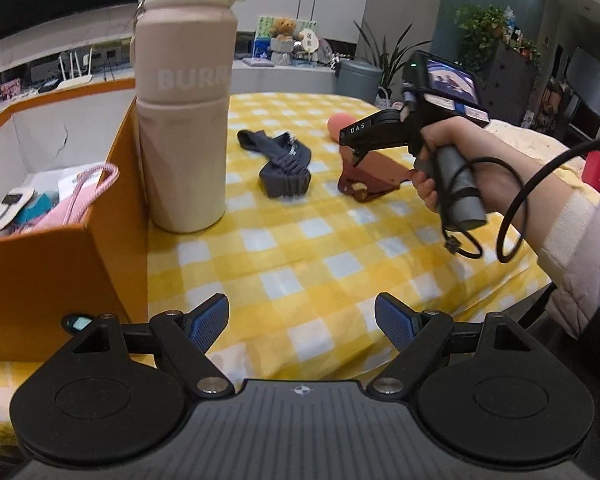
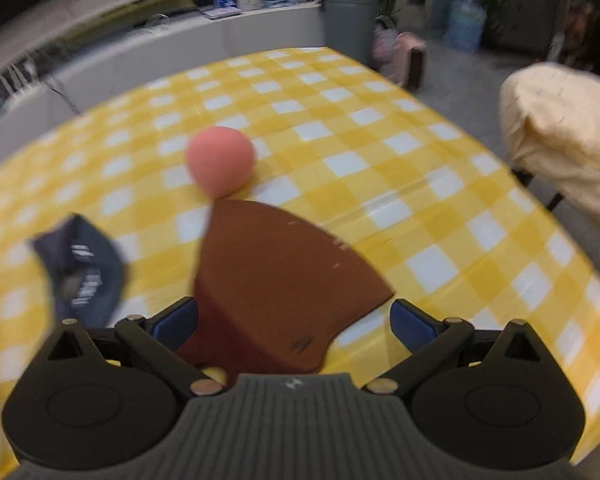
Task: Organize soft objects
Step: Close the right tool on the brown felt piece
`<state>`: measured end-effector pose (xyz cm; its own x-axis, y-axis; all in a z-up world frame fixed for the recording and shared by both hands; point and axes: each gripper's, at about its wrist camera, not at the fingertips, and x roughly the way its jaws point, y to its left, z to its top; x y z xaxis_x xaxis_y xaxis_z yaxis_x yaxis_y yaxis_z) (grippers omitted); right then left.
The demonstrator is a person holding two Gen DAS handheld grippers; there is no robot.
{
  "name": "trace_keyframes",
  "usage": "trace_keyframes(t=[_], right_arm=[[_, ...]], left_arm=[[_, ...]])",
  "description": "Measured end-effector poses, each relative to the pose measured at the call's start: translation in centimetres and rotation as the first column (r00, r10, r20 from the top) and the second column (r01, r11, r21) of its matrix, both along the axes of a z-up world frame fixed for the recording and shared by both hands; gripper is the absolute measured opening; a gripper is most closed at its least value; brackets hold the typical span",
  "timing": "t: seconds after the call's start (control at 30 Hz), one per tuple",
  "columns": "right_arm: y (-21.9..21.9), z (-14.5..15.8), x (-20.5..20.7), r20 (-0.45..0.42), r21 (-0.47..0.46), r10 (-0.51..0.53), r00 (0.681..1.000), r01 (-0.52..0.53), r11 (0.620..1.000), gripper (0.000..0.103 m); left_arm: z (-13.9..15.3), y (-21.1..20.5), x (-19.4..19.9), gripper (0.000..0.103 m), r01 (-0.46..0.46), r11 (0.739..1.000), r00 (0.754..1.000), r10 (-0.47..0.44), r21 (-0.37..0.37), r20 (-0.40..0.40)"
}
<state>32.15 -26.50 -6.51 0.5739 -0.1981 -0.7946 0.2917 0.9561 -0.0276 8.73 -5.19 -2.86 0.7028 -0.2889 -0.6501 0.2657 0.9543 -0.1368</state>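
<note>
At the bottom of the left wrist view I see my left gripper (image 1: pixel 301 325) with its blue-padded fingers (image 1: pixel 208 322) spread wide and nothing between them, hovering over the yellow-and-white checked table (image 1: pixel 300 248). At centre right of that frame a hand (image 1: pixel 452 168) holds my right gripper (image 1: pixel 354 156) by its grey handle, tilted down onto a brown leather piece (image 1: pixel 374 178) lying on the cloth. In the right wrist view, which is blurred, the right gripper (image 2: pixel 294 320) has its fingers (image 2: pixel 176 324) wide apart with the brown leather piece (image 2: pixel 284 280) lying between them; the left pad looks to be touching the leather's edge, the right pad stands clear of it. Just beyond the leather's far tip sits a pink ball (image 2: pixel 220 160), about touching it. Left of the leather, at mid-frame in the left wrist view, a crumpled dark grey sock (image 1: pixel 284 168) lies apart from it. A tall beige bottle (image 1: pixel 184 120) with a pink lid stands upright in the upper left, just beside an orange box (image 1: pixel 60 264) that holds a pink-handled item and other things I cannot make out.
</note>
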Motion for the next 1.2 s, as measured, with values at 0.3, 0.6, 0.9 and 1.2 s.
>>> trace_keyframes(t=[0.3,0.6,0.9,1.2], right_arm=[[0.1,-0.7,1.3,-0.003,0.022,0.054,0.999,-0.054,0.998,0.101],[0.1,-0.3,0.3,0.014,-0.006,0.134,0.991,-0.134,0.991,0.082],[-0.6,0.3,-0.4,0.016,-0.013,0.201,0.98,-0.2,0.98,0.051],[-0.5,0.8,-0.6,-0.012,-0.043,0.244,0.97,-0.245,0.969,0.01]], left_arm=[[-0.3,0.2,0.1,0.097,-0.016,1.0,0.999,0.016,0.005,-0.037],[-0.4,-0.3,0.1,0.097,-0.001,1.0,0.999,0.002,0.017,-0.048],[-0.5,-0.2,-0.2,0.097,0.021,1.0,0.999,-0.02,0.02,-0.05],[-0.6,-0.1,-0.3,0.097,0.033,0.999,0.999,-0.032,0.039,-0.036]])
